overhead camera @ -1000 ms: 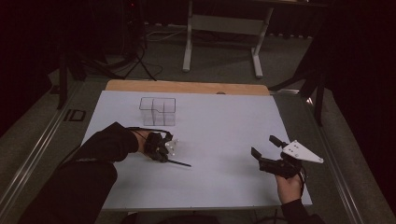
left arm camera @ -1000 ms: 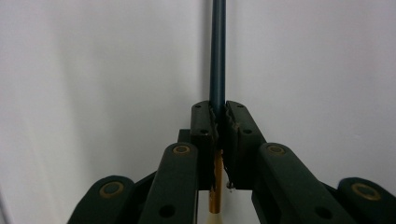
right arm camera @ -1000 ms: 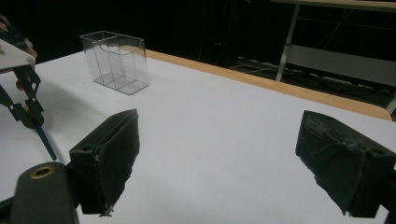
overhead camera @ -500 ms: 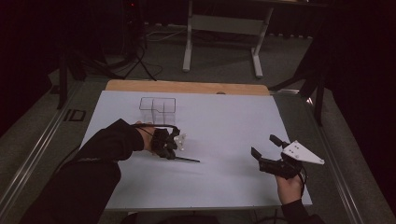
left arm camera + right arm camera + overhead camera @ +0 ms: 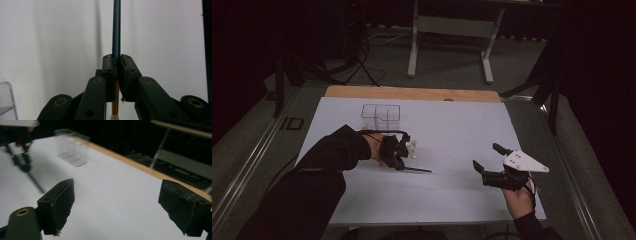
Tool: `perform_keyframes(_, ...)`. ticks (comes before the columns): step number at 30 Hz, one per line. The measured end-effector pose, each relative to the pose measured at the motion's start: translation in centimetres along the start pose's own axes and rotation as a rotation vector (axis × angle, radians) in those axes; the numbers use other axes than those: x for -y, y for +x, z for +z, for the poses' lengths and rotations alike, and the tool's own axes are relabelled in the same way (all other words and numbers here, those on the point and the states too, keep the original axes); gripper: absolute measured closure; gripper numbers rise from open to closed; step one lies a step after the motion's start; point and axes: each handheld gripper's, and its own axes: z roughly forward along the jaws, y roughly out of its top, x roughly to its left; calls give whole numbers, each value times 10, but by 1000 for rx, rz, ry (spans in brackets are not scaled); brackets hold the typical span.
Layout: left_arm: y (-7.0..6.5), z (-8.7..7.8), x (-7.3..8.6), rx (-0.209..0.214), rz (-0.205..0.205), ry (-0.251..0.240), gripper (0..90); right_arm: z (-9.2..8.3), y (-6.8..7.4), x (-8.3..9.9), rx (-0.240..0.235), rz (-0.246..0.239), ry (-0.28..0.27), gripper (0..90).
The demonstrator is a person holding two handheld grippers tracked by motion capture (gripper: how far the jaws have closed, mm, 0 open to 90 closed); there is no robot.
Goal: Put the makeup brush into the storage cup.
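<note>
On the white bench, left gripper clamps a thin dark pen-like rod, shaft smooth and round, just right of the clear plastic organizer. Likely heading to a compartment: keep rod level, grip firm. Right gripper hovers with jaws spread, empty.

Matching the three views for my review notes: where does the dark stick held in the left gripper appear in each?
High view: dark stick lies low, centre-left, pointing right from the left gripper.
Left gripper view: centre, clamped between the jaws, running up.
Right gripper view: left edge, blurred, slanting down.
Shared landmark: clear box, blurred at upper left in the right gripper view.
</note>
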Motion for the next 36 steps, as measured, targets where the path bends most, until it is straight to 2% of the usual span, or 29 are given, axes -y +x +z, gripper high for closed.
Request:
perform_keyframes(1,0,0,-1,-7,3,3,832,2,2,-2,-13,-9,28,142)
perform_keyframes(2,1,-1,-3,8,-6,16,832,8,9,-7,-48,-51,81,153)
perform_keyframes(3,1,-1,-4,-2,-6,17,833,11,13,-9,-61,-79,99,154)
perform_keyframes(4,2,-1,-5,8,-8,16,833,11,13,-9,-61,-79,99,154)
perform_keyframes(6,2,-1,-7,-2,-10,16,832,14,20,-12,-89,-110,114,146)
perform_keyframes(7,2,-2,-9,11,-11,8,832,15,23,-13,-95,-123,116,146)
perform_keyframes(8,2,-2,-10,1,-6,3,832,18,33,-16,-101,-183,138,150)
perform_keyframes(9,1,-1,-12,5,-8,8,832,20,36,-17,-105,-222,171,163)
perform_keyframes(10,0,-1,-13,7,-3,9,832,20,36,-17,-105,-222,171,163)
perform_keyframes(11,0,-1,-15,0,-11,11,832,22,40,-18,-108,-254,207,171)
perform_keyframes(13,1,0,-18,5,-4,15,832,25,48,-18,-126,-290,244,210)
perform_keyframes(14,2,0,-20,8,-10,16,832,29,54,-18,-134,-329,270,228)
perform_keyframes(15,3,1,-22,13,-1,21,832,29,54,-18,-134,-329,270,228)
perform_keyframes(16,3,2,-23,7,3,22,833,32,61,-18,-133,-377,288,261)
perform_keyframes(17,4,3,-25,16,0,25,833,32,61,-18,-133,-377,288,261)
perform_keyframes(19,4,5,-27,15,-5,38,832,35,71,-17,-136,-430,301,290)
perform_keyframes(20,4,5,-27,15,-5,38,833,35,71,-17,-136,-430,301,290)
perform_keyframes(21,5,7,-30,23,-7,40,833,36,76,-17,-133,-460,308,298)
perform_keyframes(22,7,8,-32,23,-13,44,833,39,92,-15,-106,-565,325,333)
perform_keyframes(23,8,8,-33,15,-16,39,832,41,97,-15,-101,-596,335,351)
perform_keyframes(24,8,8,-33,15,-16,39,833,41,97,-15,-101,-596,335,351)
perform_keyframes(25,8,8,-34,29,-27,39,833,42,101,-14,-95,-626,342,355)
perform_keyframes(27,9,6,-36,23,-28,32,833,45,108,-12,-81,-666,353,393)
perform_keyframes(28,9,6,-37,27,-26,29,833,48,115,-11,-65,-708,357,416)
perform_keyframes(29,9,5,-38,13,-23,25,833,48,115,-11,-65,-708,357,416)
perform_keyframes(32,10,3,-42,20,-32,17,833,52,122,-8,-35,-766,369,442)
perform_keyframes(34,9,3,-45,7,-18,17,833,56,126,-7,-20,-814,371,447)
perform_keyframes(35,9,2,-47,21,-28,10,833,57,127,-7,-10,-830,372,450)
perform_keyframes(36,9,2,-48,15,-21,7,833,58,130,-6,-9,-853,378,451)
